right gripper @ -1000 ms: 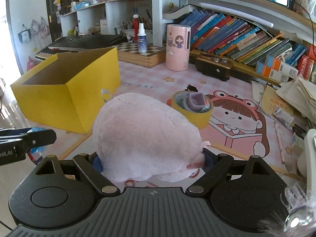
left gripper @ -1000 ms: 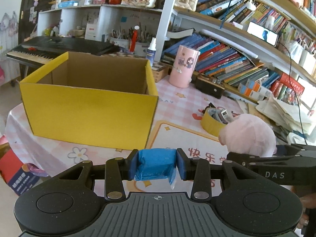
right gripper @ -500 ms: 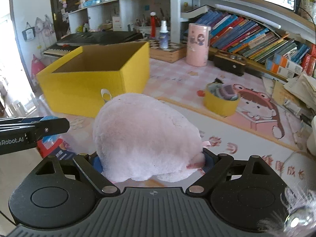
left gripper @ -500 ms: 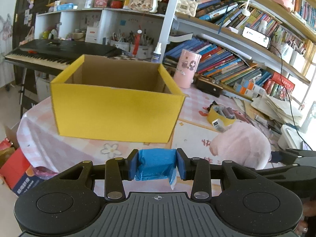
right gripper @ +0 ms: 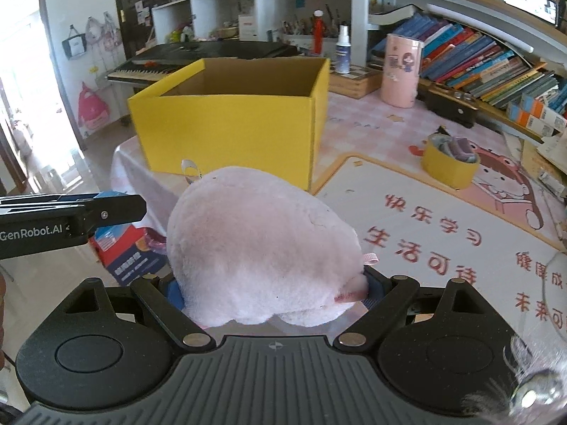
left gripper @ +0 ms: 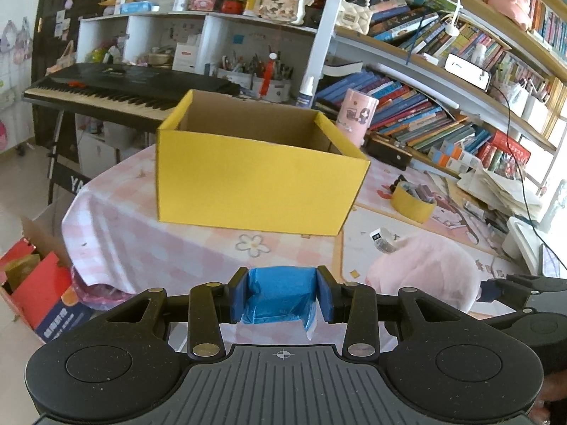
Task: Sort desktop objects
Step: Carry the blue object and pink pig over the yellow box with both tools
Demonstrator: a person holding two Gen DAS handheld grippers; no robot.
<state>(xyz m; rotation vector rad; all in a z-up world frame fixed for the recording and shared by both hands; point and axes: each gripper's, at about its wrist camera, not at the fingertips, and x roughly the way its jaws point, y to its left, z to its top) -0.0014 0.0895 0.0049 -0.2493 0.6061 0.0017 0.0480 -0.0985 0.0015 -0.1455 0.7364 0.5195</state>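
Behind the pink-checked table (left gripper: 290, 251), our yellow box (left gripper: 255, 184) looks farther off than a second ago — left gripper (left gripper: 281, 295) clamps a blue packet (left gripper: 280, 292), right gripper (right gripper: 273, 295) a pink plush (right gripper: 262, 244); neither is boxed yet.

— What are you carrying?
— I'm pinching a crumpled blue packet (left gripper: 280, 292) in my left tongs, and a pink plush toy (right gripper: 262, 248) is bulging from my right ones.
— And the yellow box (left gripper: 258, 177)?
— It's sitting open-topped on the pink tablecloth, ahead of both.
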